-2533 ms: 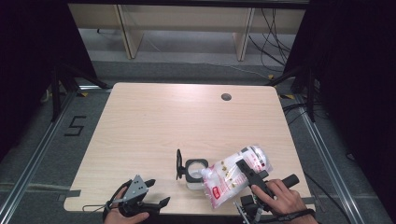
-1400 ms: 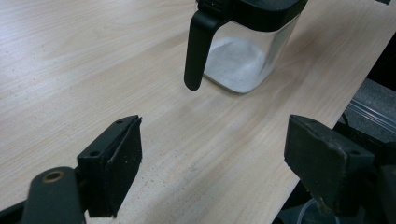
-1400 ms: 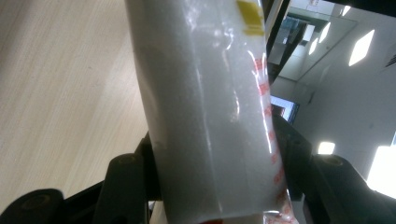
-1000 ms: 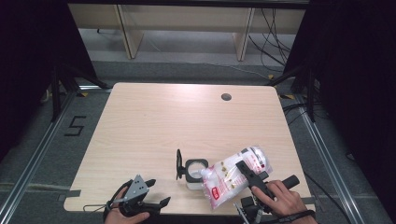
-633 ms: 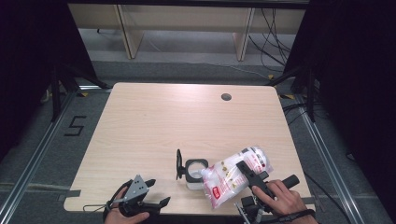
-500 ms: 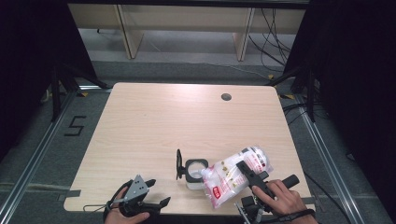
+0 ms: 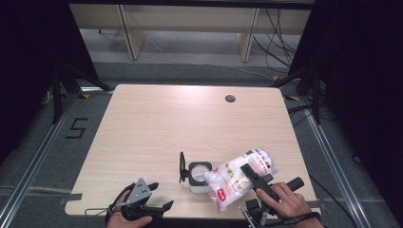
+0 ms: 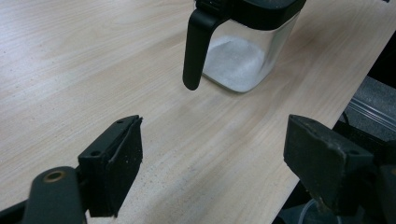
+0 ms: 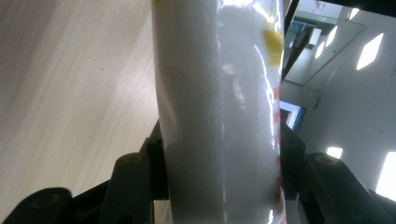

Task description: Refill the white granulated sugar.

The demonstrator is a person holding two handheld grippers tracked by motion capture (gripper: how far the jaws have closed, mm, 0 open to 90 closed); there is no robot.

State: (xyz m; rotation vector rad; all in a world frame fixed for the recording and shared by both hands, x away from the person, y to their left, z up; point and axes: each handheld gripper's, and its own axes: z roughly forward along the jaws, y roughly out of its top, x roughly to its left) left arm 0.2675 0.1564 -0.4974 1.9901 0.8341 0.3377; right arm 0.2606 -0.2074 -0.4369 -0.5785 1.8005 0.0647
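A clear square jar (image 7: 198,176) with a black rim and a raised black lid stands near the table's front edge; white grains lie in its bottom (image 8: 236,65). A white plastic bag with red print (image 7: 237,178) is tilted, its lower corner over the jar's mouth. My right gripper (image 7: 253,176) is shut on the bag (image 9: 219,116), squeezing it between both jaws. My left gripper (image 7: 159,198) rests at the front left edge, open and holding nothing (image 8: 212,149), facing the jar's black lid (image 8: 198,44).
The wooden table (image 7: 190,123) has a round cable hole (image 7: 230,99) at the back right. A floor mark "5" (image 7: 76,127) lies left of the table. Shelf legs and cables stand behind it.
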